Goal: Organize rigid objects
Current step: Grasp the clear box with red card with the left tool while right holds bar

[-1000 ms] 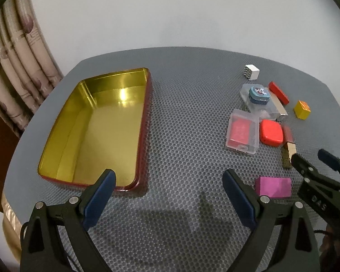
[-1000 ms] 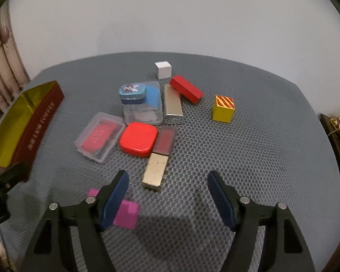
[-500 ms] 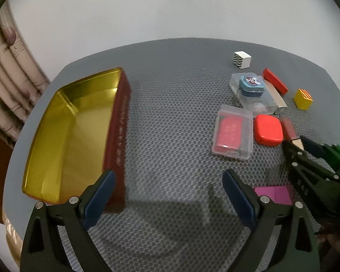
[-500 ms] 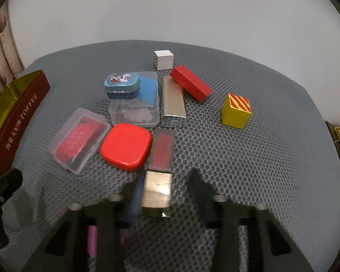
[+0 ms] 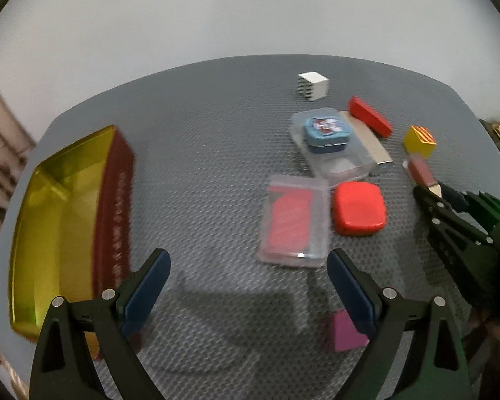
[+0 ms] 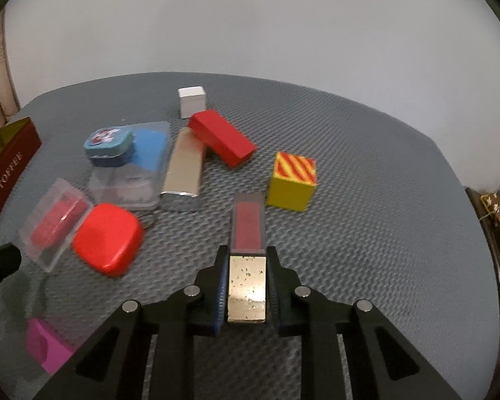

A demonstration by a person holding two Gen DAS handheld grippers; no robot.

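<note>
One item is in hand so far: the right gripper (image 6: 246, 286) has its blue pads pressed against both sides of a lipstick tube (image 6: 247, 260), gripping the speckled gold cap end while the clear red-filled end sticks out ahead toward the yellow striped cube (image 6: 293, 183). The tube seems to sit low over the grey honeycomb mat (image 6: 366, 200), so whether it has lifted clear I cannot tell. The left gripper (image 5: 248, 295) hangs with its jaws spread wide and nothing between them, over bare mat between the gold toffee tin (image 5: 60, 233) and the clear case with a red insert (image 5: 295, 221); a magenta block (image 5: 345, 333) lies just beside its right finger. My reading is that the pick of the first object is just completing. Next comes a lift and a carry leftward to the open tin, which calls for clearing the red rounded case (image 6: 108, 238) and the clear case on the way, and keeping the grip firm, since the long tube held near one end could swing or slip
</note>
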